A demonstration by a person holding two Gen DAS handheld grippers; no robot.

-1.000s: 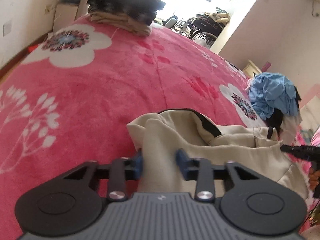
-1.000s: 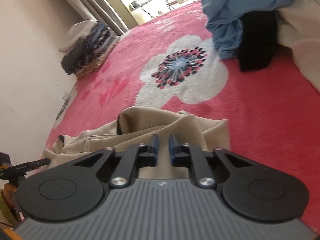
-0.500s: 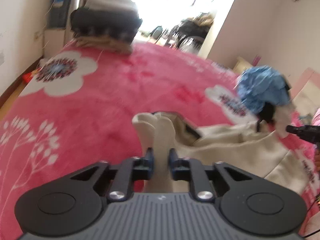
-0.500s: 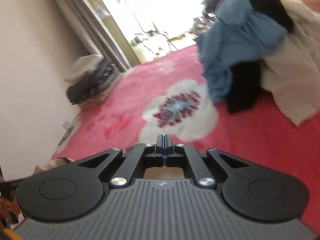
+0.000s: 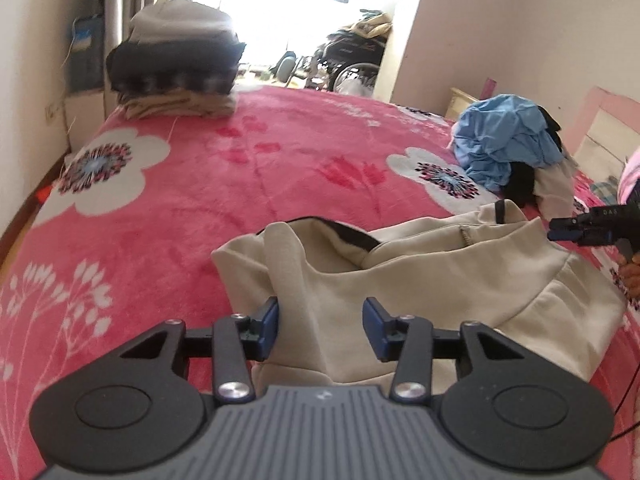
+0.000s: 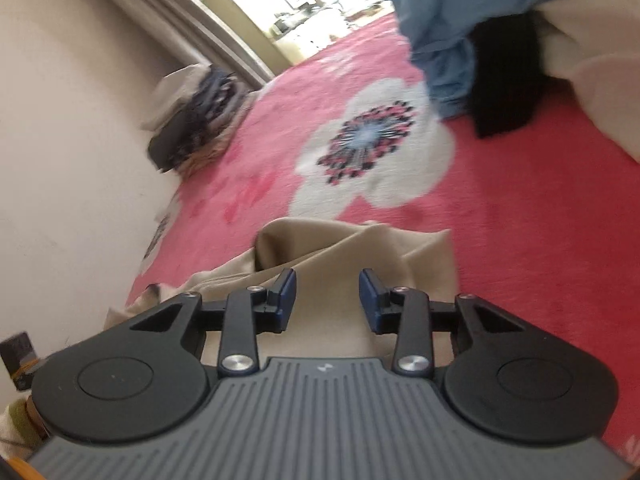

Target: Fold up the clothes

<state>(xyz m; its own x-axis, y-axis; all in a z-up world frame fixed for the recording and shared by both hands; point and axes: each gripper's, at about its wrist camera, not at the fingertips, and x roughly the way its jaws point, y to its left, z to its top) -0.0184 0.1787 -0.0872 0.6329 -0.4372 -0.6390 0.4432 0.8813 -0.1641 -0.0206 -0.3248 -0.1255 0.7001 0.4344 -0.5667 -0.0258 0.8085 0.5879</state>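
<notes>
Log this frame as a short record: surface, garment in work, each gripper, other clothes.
surface: pink floral blanket
garment: beige garment, crumpled, lying on the blanket
left gripper: open, jaws just opened, a beige fold between them, pads not pressing
right gripper: open, jaws just opened, beige cloth under them
folded stack: at the far left corner of the blanket
unfolded pile: blue, black and cream clothes, far right
fold status: not yet neat

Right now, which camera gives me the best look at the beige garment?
The left wrist view: the beige garment shows nearly whole there, dark-trimmed opening included, spread across the pink blanket. The right wrist view shows only one blurred, crumpled end past the fingers.
</notes>
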